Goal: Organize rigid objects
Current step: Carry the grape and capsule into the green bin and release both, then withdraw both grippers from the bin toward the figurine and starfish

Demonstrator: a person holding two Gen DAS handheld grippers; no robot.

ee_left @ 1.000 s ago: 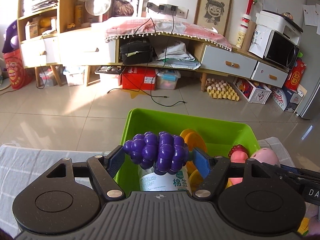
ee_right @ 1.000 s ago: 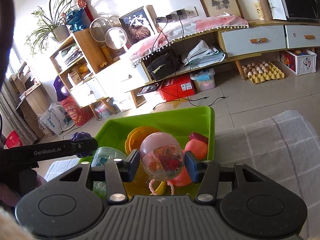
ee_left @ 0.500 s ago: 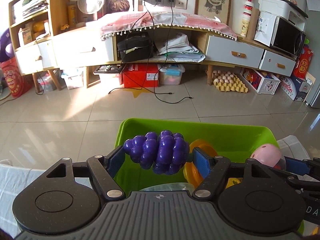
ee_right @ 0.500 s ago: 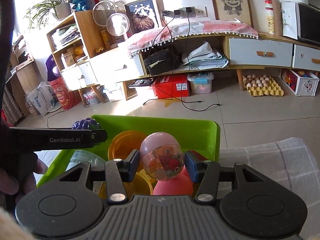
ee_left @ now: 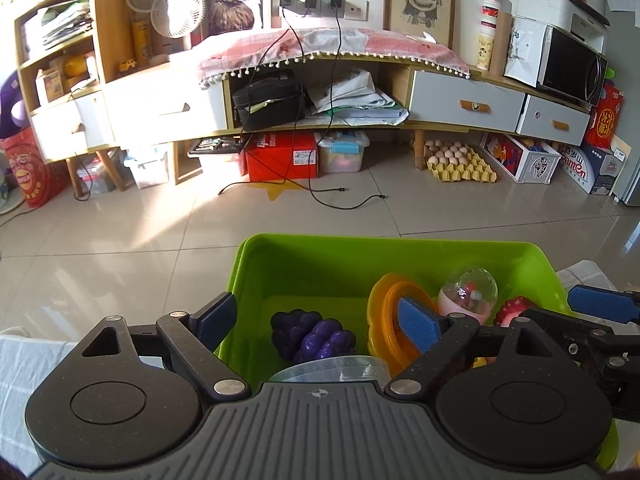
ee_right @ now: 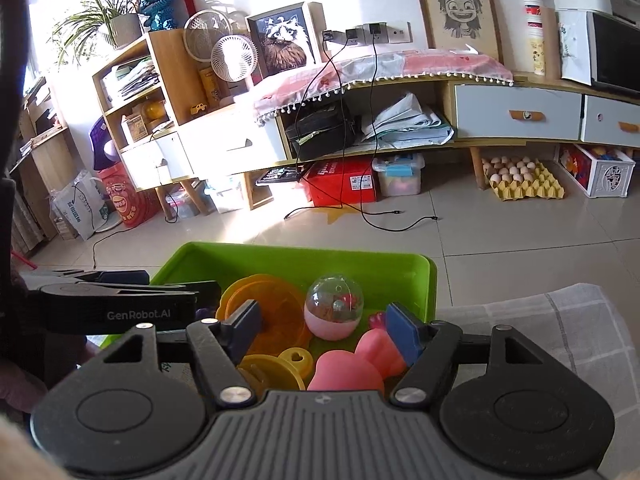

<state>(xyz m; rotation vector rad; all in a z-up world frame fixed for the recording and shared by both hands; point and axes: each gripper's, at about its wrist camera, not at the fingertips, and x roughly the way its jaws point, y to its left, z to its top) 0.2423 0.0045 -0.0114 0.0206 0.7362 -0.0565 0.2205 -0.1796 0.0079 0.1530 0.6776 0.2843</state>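
Note:
A green bin point(ee_left: 384, 256) point(ee_right: 400, 268) stands on the cloth-covered table. The purple toy grapes point(ee_left: 314, 338) lie inside it, below my open left gripper point(ee_left: 318, 318). The pink-and-clear capsule ball point(ee_right: 334, 312) point(ee_left: 468, 296) rests in the bin beside orange plates point(ee_right: 266, 312) point(ee_left: 390, 320). My right gripper point(ee_right: 324, 326) is open above the bin, over a pink toy point(ee_right: 360, 364) and a yellow heart piece point(ee_right: 296, 360). A clear container lid point(ee_left: 332, 368) shows at the bin's near side.
The checked grey tablecloth point(ee_right: 560, 320) lies right of the bin. Beyond the table are a tiled floor point(ee_left: 160, 248), a long low cabinet point(ee_left: 320, 104) with boxes, egg trays point(ee_left: 460, 164) and loose cables under it.
Both grippers opened. The grapes dropped from the left gripper into the bin, and the capsule ball dropped from the right gripper into the bin.

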